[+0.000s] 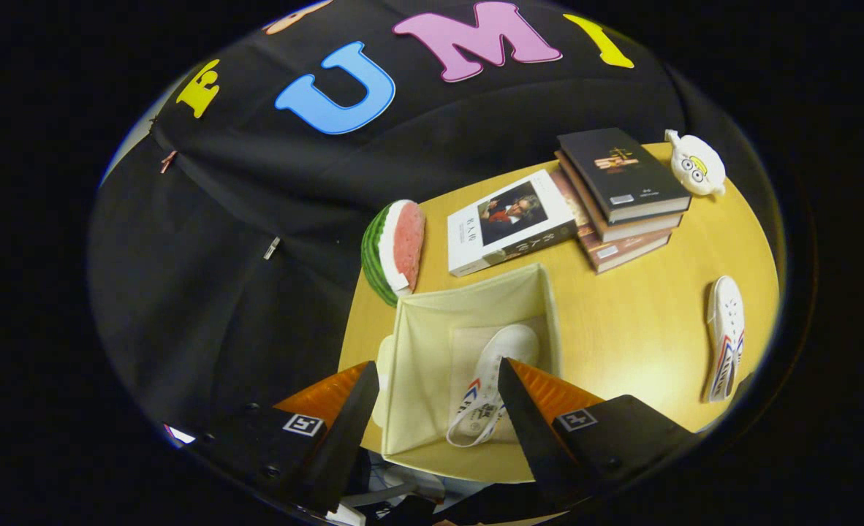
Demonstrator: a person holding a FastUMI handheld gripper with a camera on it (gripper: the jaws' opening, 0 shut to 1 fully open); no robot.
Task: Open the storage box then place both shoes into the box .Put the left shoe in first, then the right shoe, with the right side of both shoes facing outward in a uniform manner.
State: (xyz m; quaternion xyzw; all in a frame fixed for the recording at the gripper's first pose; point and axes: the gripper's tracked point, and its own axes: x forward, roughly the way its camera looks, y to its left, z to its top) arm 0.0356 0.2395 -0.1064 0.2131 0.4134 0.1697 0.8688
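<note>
One shoe [492, 380] already lies in the open box [432, 329], toe toward the far wall and heel near the fingers, so I judge the step in hand to be going for the second shoe [726, 337], which lies on the desk [622, 314] well to the right of the box, near the desk's right edge. To do it well, lift clear of the box walls before swinging right, so the soft fabric rim is not dragged. Come down over the shoe's middle with the fingers across its width, and grip the sides rather than the toe, since a long shoe held at one end will droop and twist. Note which side faces up now, because it has to end up facing the same way as the first shoe. Leave room in the box beside the first shoe instead of dropping one on the other. The gripper [432, 409] hangs above the near edge of the box, looking steeply down into it, fingers spread wide with nothing between them but the view of the shoe below. A watermelon slice [394, 250] and books [607, 197] lie beyond the box, out of the path.
</note>
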